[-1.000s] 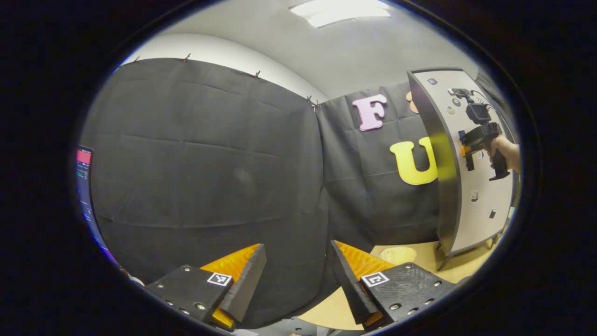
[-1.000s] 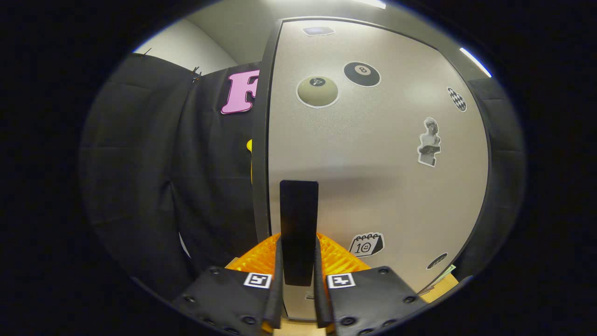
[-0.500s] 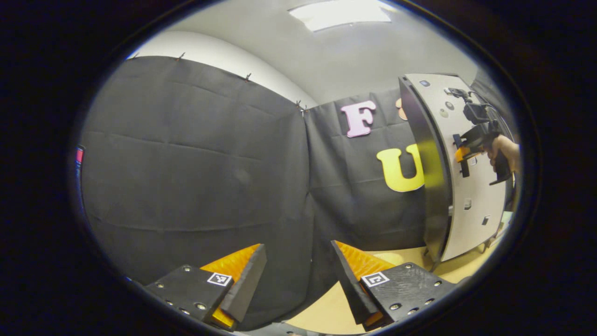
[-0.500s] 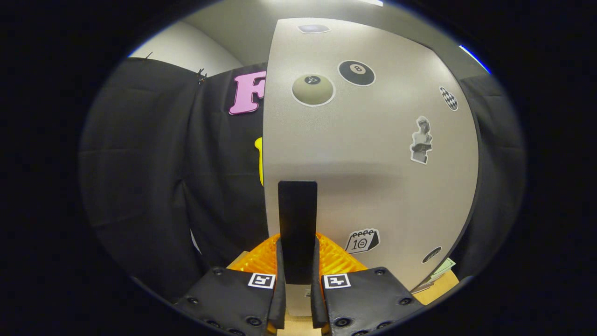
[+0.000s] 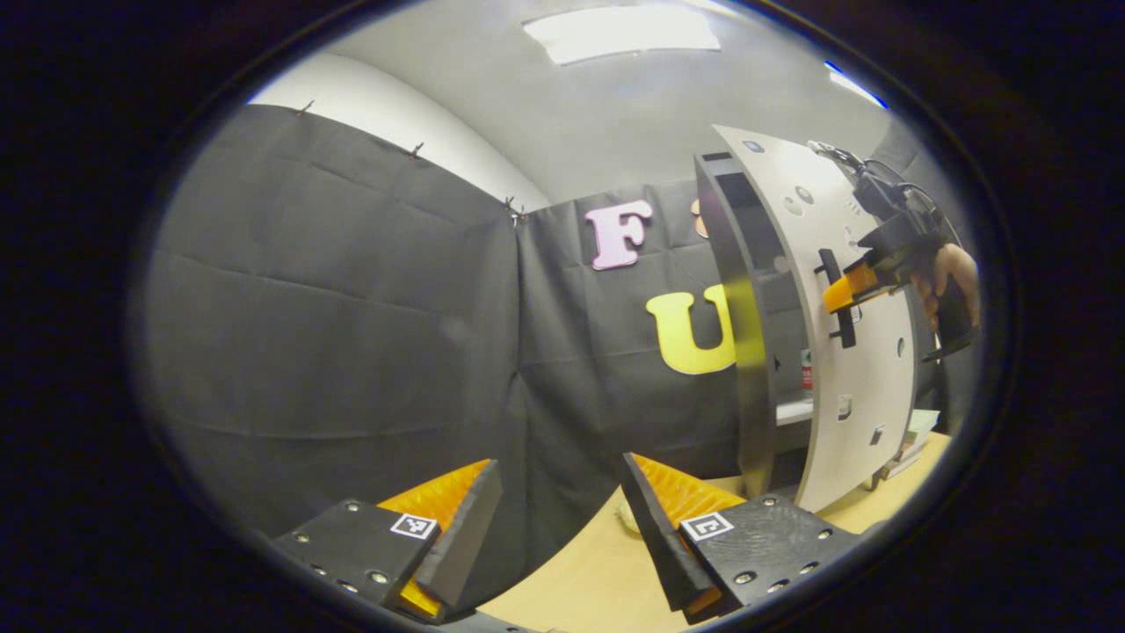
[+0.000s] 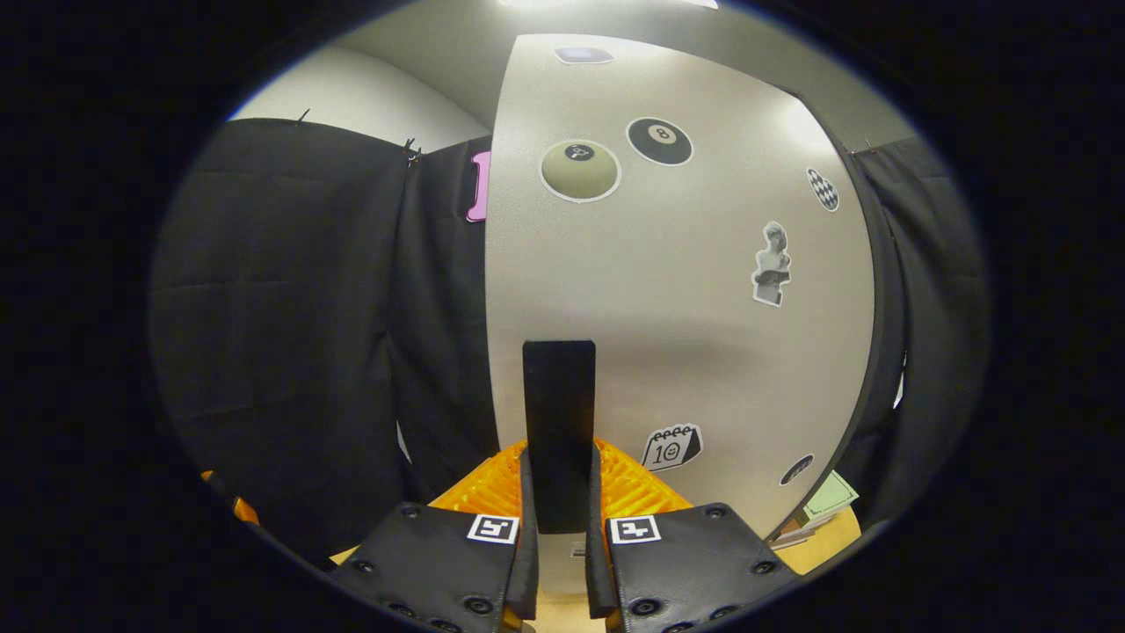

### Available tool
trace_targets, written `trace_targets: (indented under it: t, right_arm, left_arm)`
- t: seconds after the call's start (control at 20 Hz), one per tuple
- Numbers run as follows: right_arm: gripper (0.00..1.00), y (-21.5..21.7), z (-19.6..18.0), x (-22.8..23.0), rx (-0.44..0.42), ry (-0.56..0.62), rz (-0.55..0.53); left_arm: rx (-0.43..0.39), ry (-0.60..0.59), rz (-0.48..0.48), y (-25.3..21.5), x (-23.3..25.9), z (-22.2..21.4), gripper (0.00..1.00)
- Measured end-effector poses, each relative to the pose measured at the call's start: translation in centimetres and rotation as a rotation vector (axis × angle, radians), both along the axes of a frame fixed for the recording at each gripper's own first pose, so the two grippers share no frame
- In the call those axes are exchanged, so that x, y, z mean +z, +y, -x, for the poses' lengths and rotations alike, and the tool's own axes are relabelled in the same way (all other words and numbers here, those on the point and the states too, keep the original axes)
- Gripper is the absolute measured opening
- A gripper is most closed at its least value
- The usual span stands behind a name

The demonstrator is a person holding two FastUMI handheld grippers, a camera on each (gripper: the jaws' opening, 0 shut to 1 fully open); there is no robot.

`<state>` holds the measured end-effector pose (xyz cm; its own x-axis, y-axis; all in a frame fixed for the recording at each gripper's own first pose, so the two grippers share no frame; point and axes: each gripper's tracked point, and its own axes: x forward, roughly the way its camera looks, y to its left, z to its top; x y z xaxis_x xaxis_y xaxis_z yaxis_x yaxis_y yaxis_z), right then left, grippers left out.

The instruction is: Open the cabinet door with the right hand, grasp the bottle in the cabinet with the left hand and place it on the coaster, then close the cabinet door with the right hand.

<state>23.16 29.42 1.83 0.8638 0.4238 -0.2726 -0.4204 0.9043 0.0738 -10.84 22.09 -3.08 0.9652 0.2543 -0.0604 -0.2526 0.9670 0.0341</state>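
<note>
Step 1 in progress: right gripper is clamping the black door handle and pulling the cabinet door partway open. Left gripper is waiting over the table, fingers spread and empty. Bottle is peeking from the shelf behind the door. Next: door needs swinging wider, then the left reaching in.
</note>
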Motion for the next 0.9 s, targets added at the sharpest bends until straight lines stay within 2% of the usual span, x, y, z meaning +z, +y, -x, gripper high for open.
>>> trace_targets:
  t: [0.1, 0.55, 0.65, 0.85, 0.9]
  right_arm:
    - [0.22, -0.1, 0.1, -0.1, 0.018, 0.003, -0.008]
    - [0.22, -0.6, -0.2, -0.1, 0.078, 0.005, -0.016]
    - [0.22, -0.7, -0.4, 0.0, 0.084, 0.005, -0.017]
    - [0.22, -0.7, -0.6, 0.1, 0.082, 0.003, -0.017]
    - [0.24, -0.7, -0.7, 0.3, 0.079, 0.005, -0.019]
  left_arm:
    - [-0.026, -0.004, 0.002, -0.3, -0.1, 0.1, 0.85]
    - [-0.118, -0.023, 0.023, -3.3, 0.4, -0.9, 0.82]
    - [-0.141, -0.029, 0.024, -3.9, 0.5, -1.1, 0.85]
    - [-0.191, -0.037, 0.041, -5.4, 0.7, -1.4, 0.82]
    - [-0.205, -0.039, 0.045, -5.8, 0.8, -1.5, 0.85]
